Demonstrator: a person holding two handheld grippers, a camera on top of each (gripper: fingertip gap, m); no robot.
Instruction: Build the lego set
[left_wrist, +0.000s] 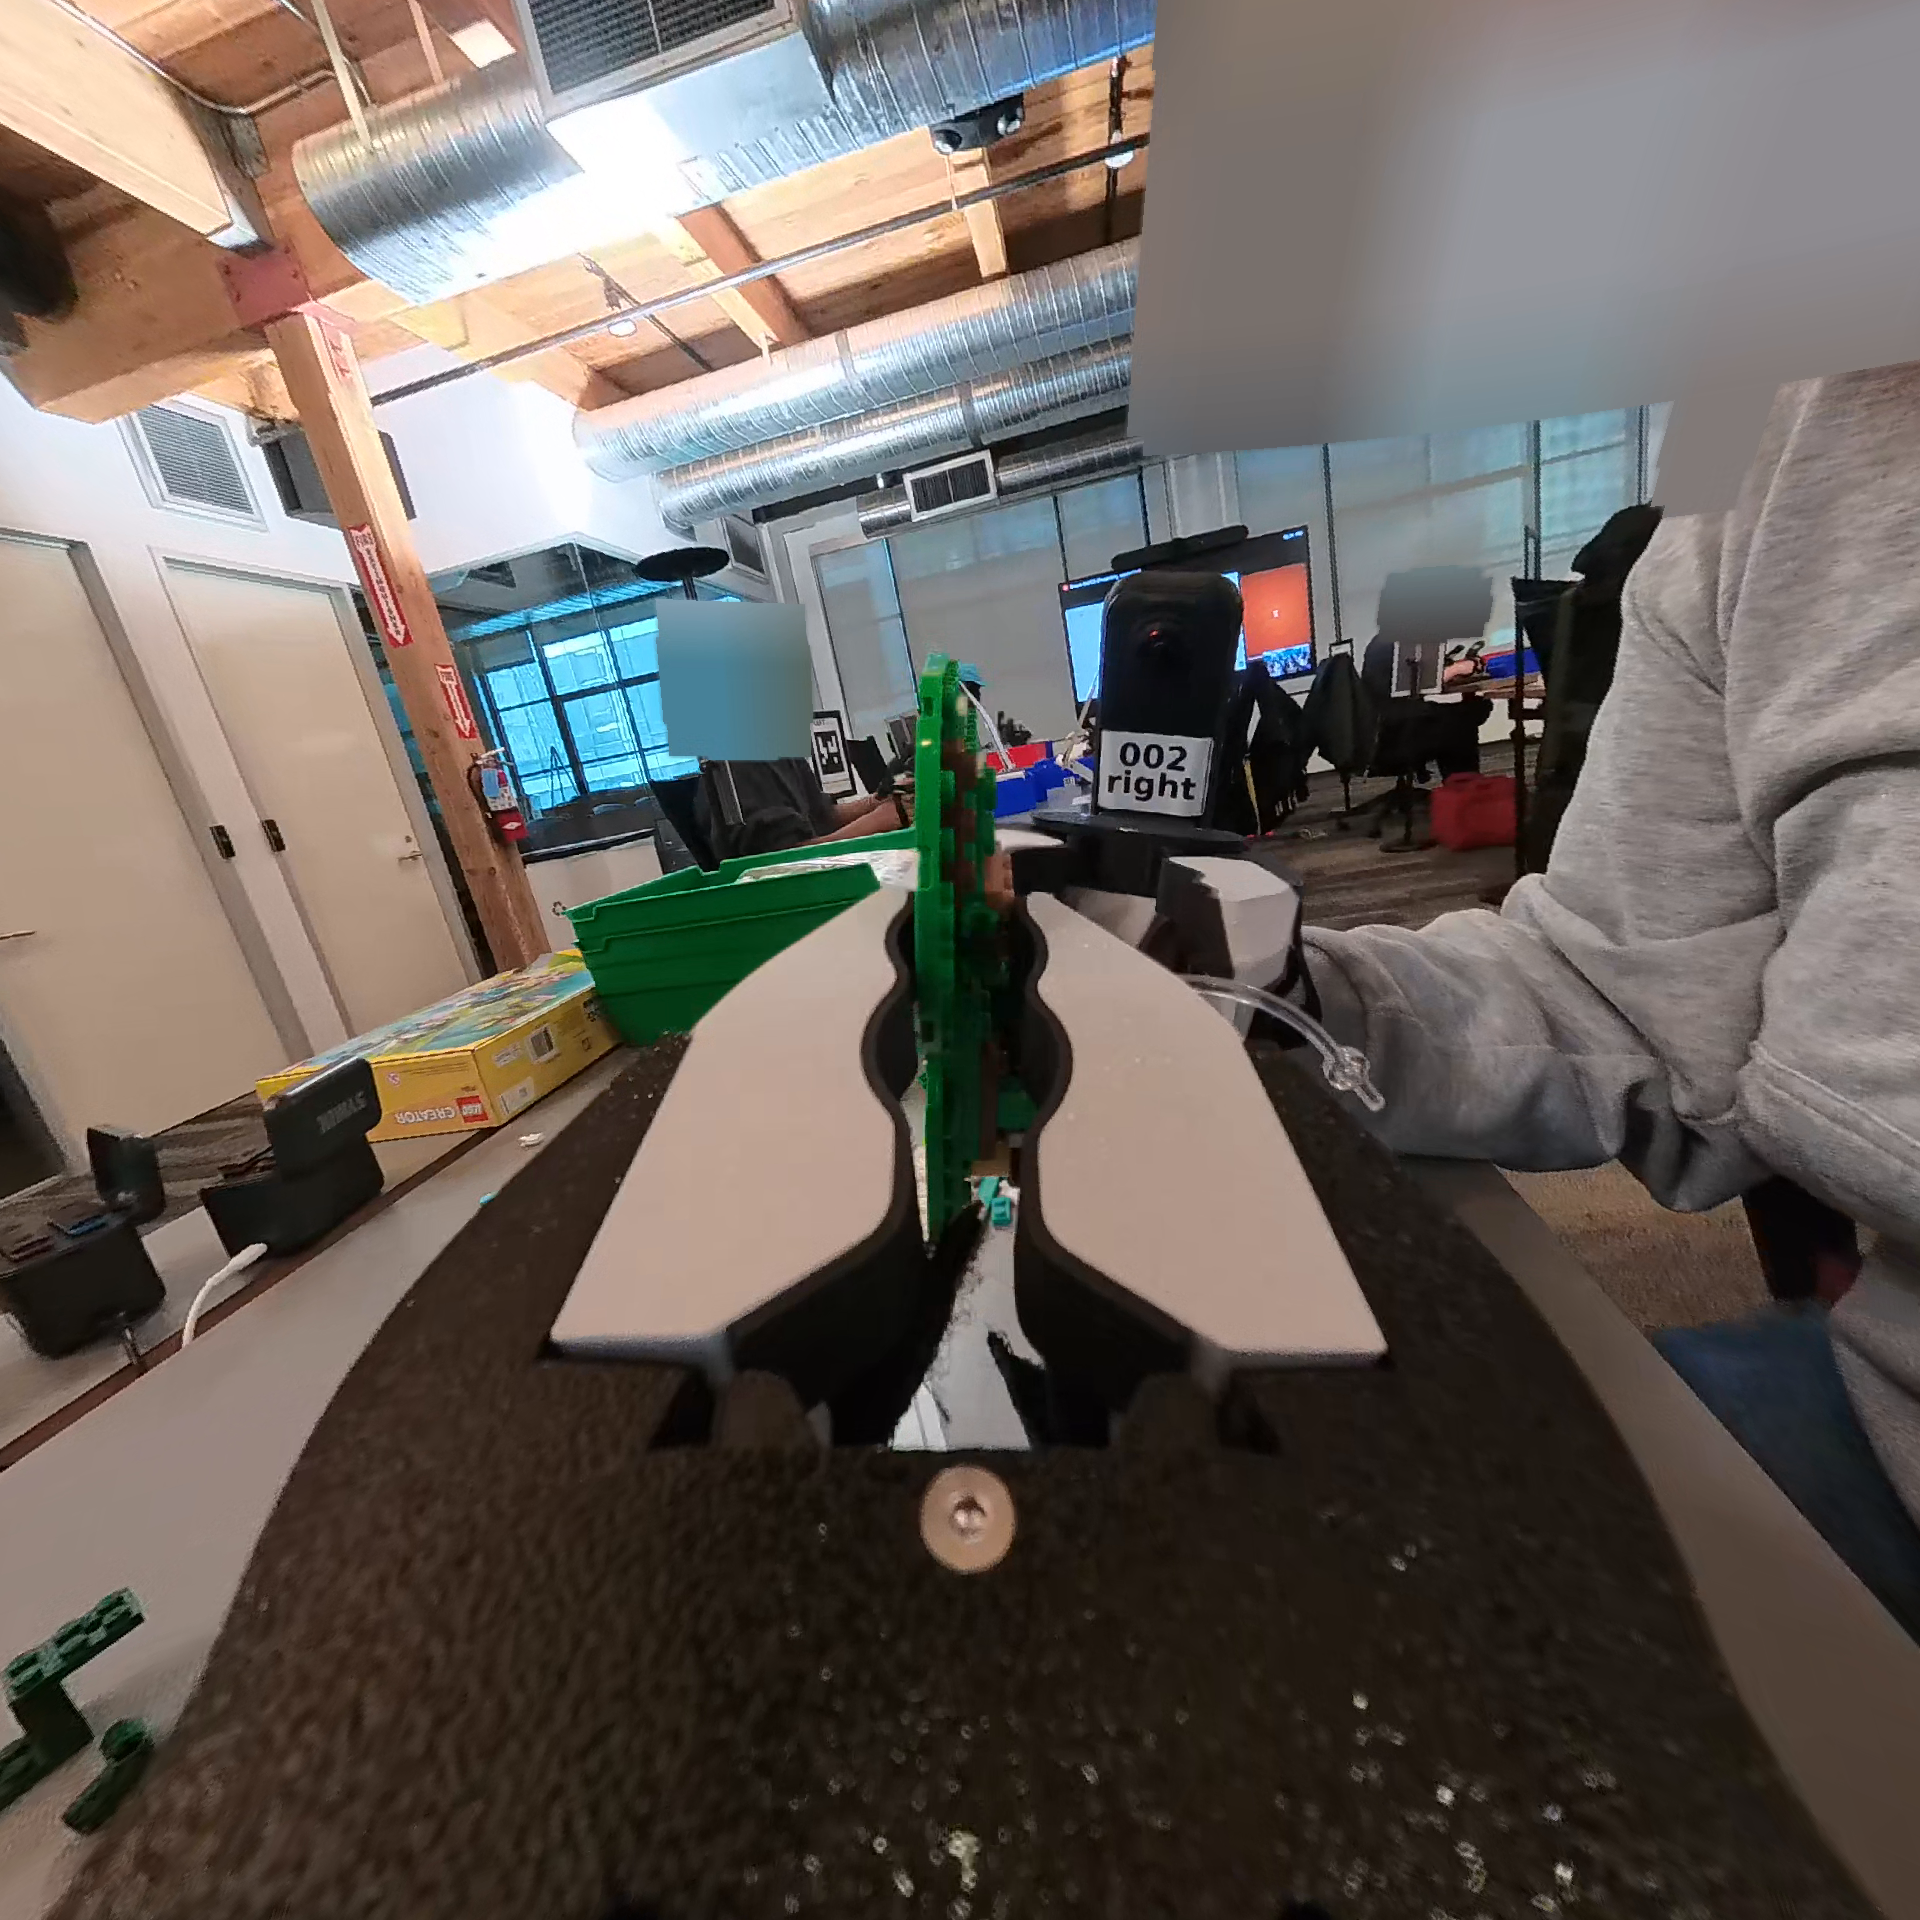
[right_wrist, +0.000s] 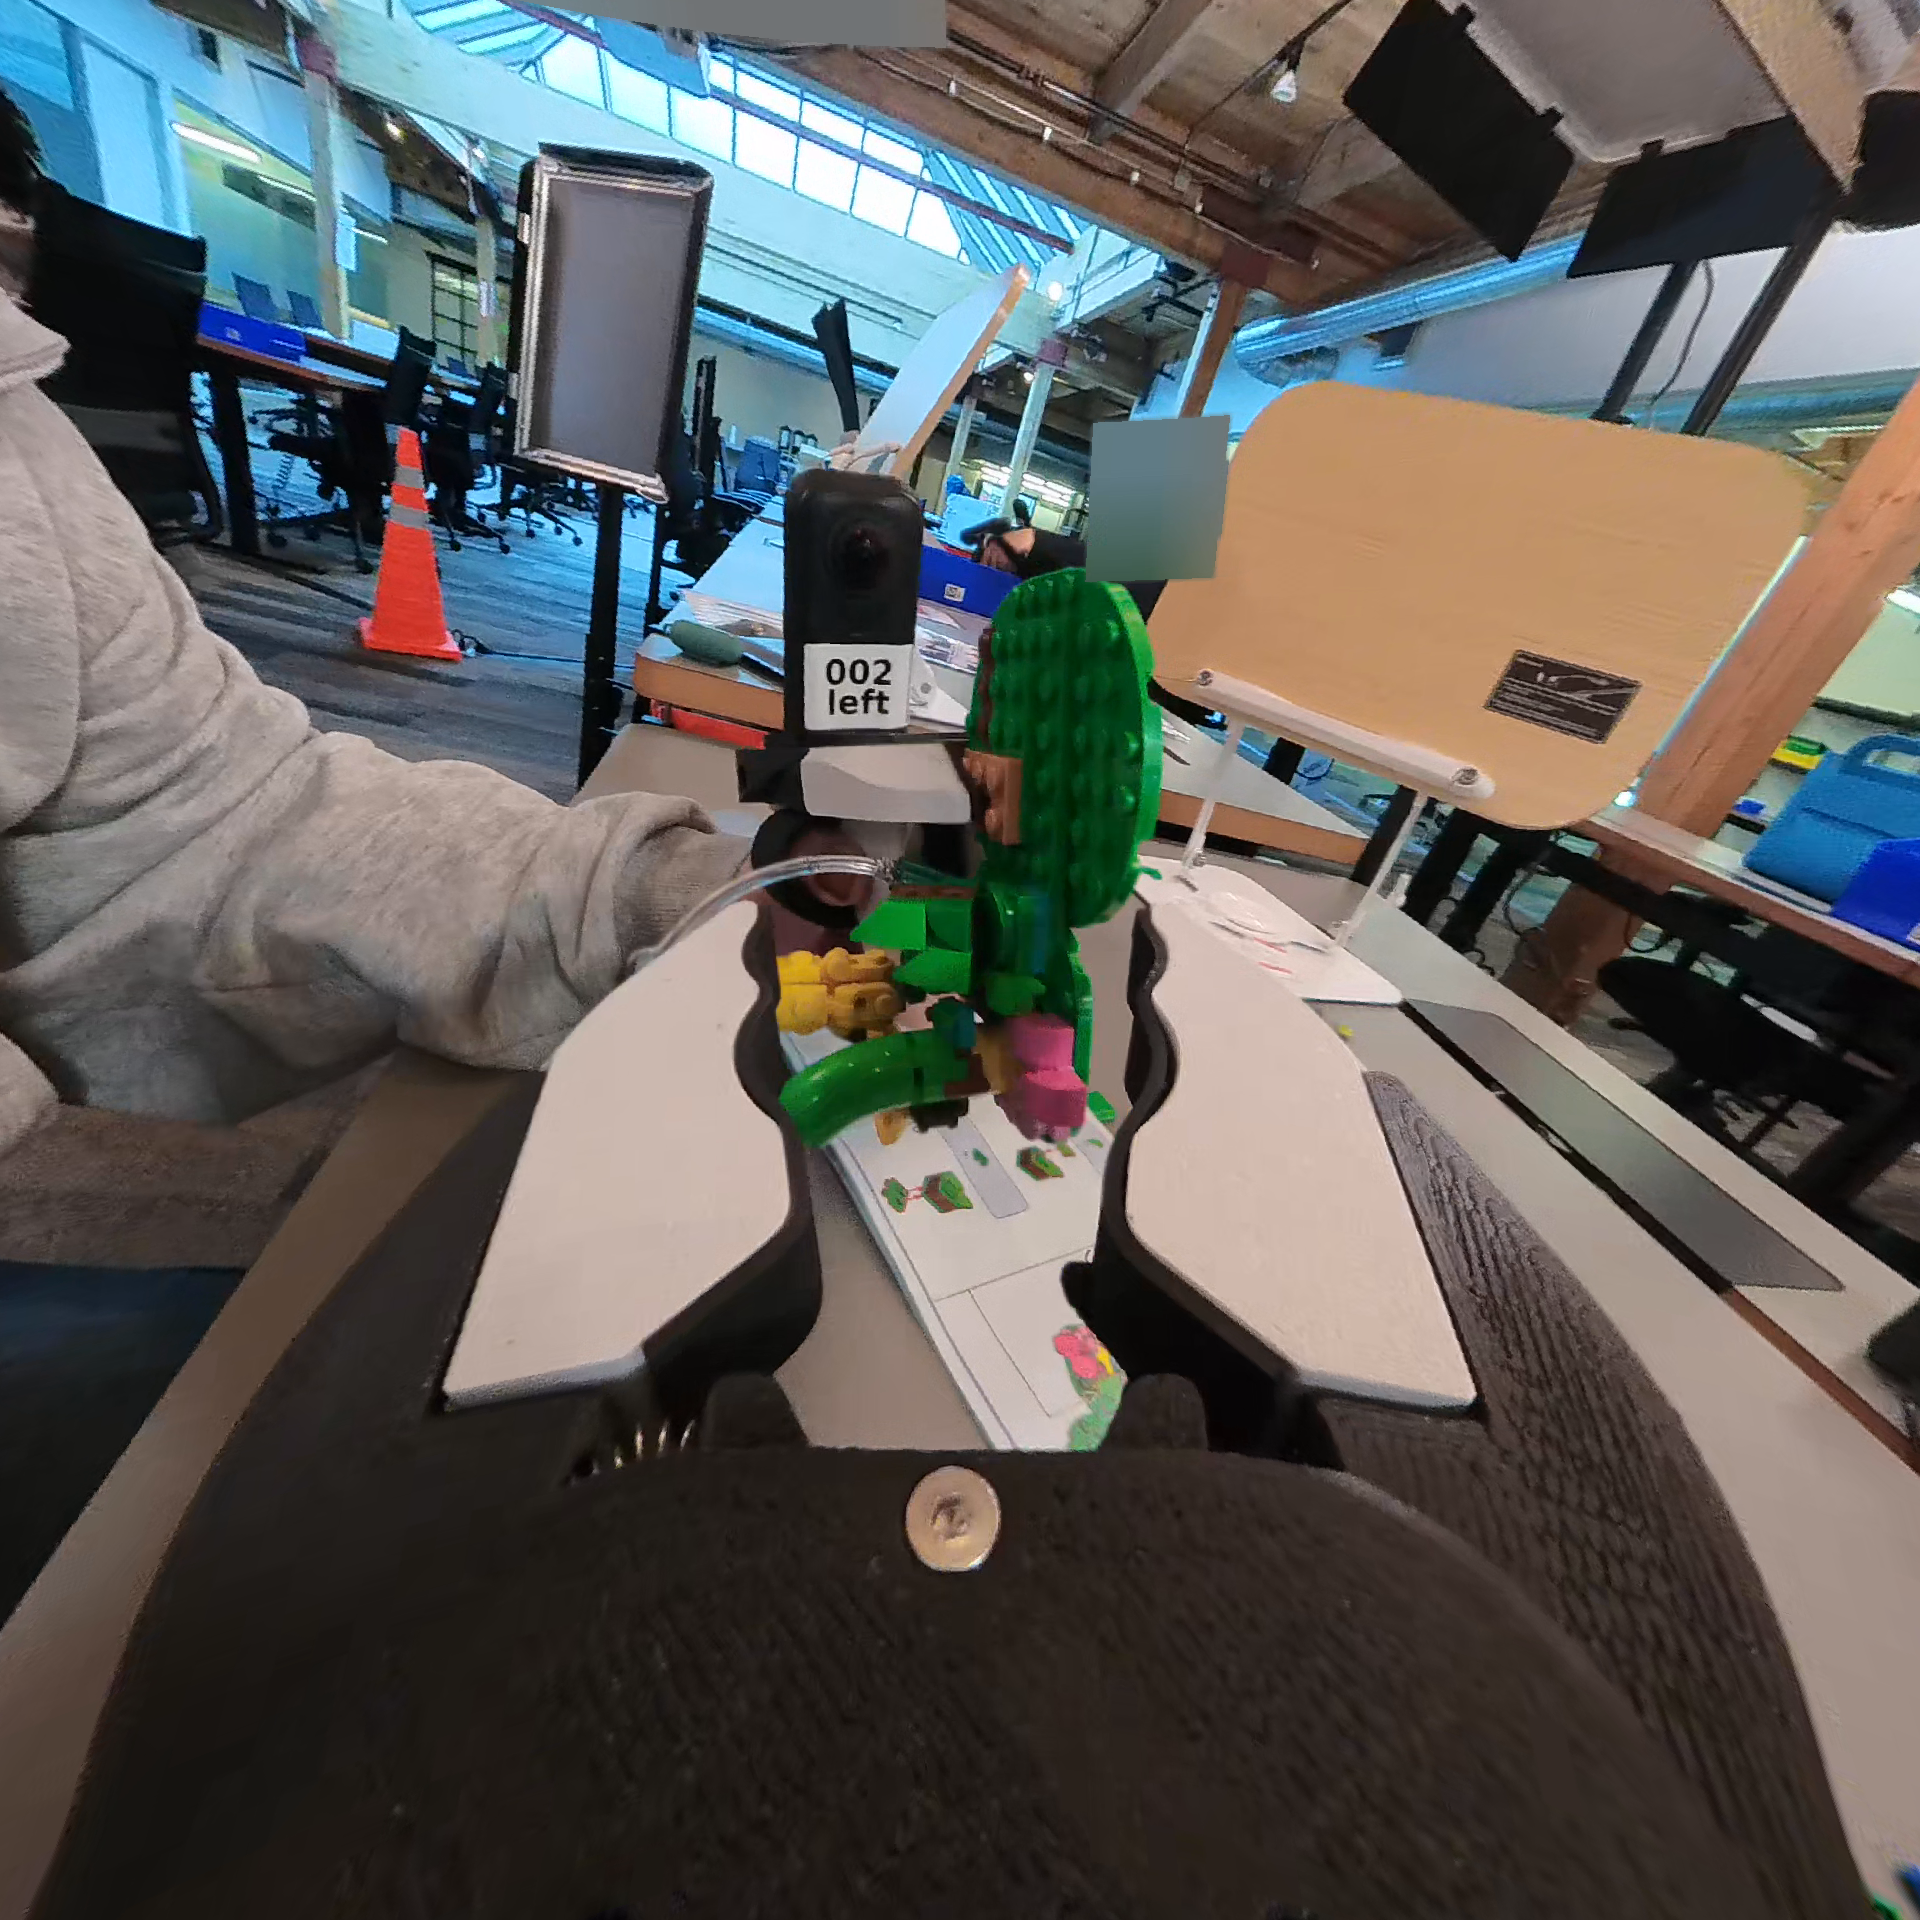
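We see a green brick model standing on edge, a round studded green plate with brown and green bricks stacked on one face, seen edge-on in the left wrist view. The left gripper is clamped on it, both pads pressed against the two faces. In the right wrist view the same model shows its studded face, with yellow, pink and green curved pieces hanging at its 6 o'clock end.

The right gripper has its fingers spread wide, one finger at 9 o'clock of the model, the other at 3 o'clock, gaps on both sides, nothing gripped. From the left wrist view the right gripper sits just beside the model at 3 o'clock, apart from it as far as we can tell.

Below the model lies an instruction booklet on the grey table. A clear tube curves at 9 o'clock of the model. A grey sleeve comes in from 9 o'clock.

Further out: stacked green bins at 9 o'clock of the left gripper, a yellow toy box at 8 o'clock, loose dark green bricks at 7 o'clock. A wooden board on a stand at 2 o'clock in the right view, an orange cone at 10 o'clock.
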